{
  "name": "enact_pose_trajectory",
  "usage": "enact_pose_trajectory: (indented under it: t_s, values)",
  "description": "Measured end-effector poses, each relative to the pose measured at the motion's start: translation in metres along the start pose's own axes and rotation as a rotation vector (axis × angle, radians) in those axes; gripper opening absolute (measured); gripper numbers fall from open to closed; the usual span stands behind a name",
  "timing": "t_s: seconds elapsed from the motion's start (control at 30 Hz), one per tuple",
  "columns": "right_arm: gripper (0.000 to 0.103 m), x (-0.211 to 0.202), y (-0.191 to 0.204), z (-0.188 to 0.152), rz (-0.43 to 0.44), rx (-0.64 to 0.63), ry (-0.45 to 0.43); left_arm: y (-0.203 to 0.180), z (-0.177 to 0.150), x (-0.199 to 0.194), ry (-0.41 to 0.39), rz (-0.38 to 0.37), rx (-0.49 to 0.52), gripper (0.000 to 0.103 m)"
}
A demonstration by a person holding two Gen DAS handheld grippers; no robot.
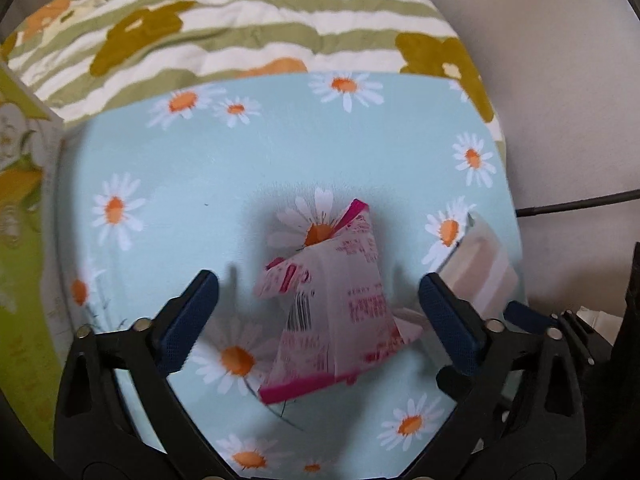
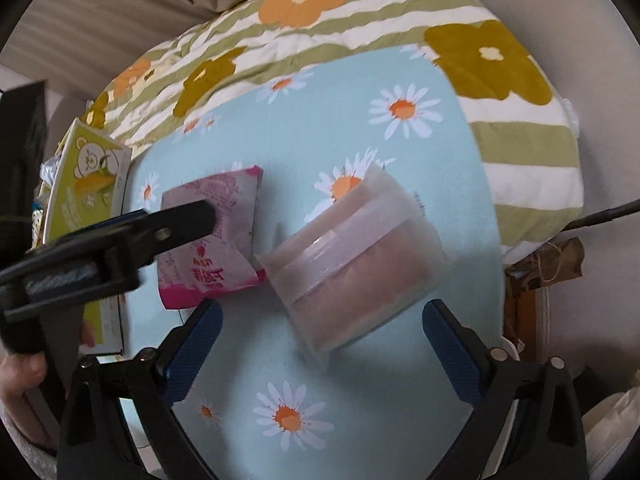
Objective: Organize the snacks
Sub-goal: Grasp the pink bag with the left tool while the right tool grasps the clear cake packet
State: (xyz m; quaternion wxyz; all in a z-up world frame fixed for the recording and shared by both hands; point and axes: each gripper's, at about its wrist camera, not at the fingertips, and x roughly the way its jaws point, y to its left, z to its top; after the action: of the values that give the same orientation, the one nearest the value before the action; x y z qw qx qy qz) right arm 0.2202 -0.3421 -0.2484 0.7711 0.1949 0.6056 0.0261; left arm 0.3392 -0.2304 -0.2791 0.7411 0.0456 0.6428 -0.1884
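The pink snack packet (image 1: 332,312) is seen lying on the daisy-print table top (image 1: 168,184), directly ahead of and between the spread fingers of the left gripper (image 1: 318,300), with blue cloth showing on either side of it. In the right wrist view the same pink snack packet (image 2: 212,240) is found ahead and to the left of the right gripper (image 2: 322,336), partly covered by a finger of the left gripper (image 2: 180,220) that reaches in from the left. A clear-wrapped cake slice (image 2: 356,256) is placed just ahead of the right gripper, between its wide-open fingers and untouched by them; its left corner lies just beside the pink packet. In the left wrist view this cake slice (image 1: 480,268) is seen to the right, near the table's right edge and partly hidden behind the right-hand pad.

Open cloth is left ahead of both snacks up to the far edge, where a green-striped flowered quilt (image 2: 360,28) is met. A green bear-print box (image 2: 92,176) stands at the table's left edge, cut off in the left wrist view (image 1: 20,200). A fingertip of the person's hand (image 2: 20,372) is visible at the lower left. Printing on the packet is blurred and cannot be read.
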Motion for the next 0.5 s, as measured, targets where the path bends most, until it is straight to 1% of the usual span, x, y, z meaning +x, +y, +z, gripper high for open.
enact_pose_trajectory:
  t_s: [0.03,0.17,0.23,0.3,0.43,0.5]
  values:
    - [0.096,0.003,0.0,0.001,0.005,-0.006,0.008,0.001,0.0,0.005,0.015,-0.001,-0.006,0.088]
    - [0.094,0.005,-0.001,0.004,0.012,-0.006,0.018,0.011,-0.002,0.017,0.057,0.003,-0.021,0.077]
    - [0.094,0.005,-0.003,0.006,0.016,0.001,0.016,0.014,-0.003,0.014,0.042,0.016,-0.016,0.068]
    - [0.094,0.006,-0.004,0.008,0.017,0.011,0.012,0.017,-0.004,0.012,0.039,0.027,-0.007,0.062]
    - [0.091,0.006,-0.008,0.015,0.034,0.07,0.0,0.029,-0.009,0.007,0.046,0.028,-0.024,0.06]
    - [0.088,0.006,-0.007,0.017,0.028,0.083,-0.009,0.032,-0.012,0.007,0.048,0.036,-0.022,0.06]
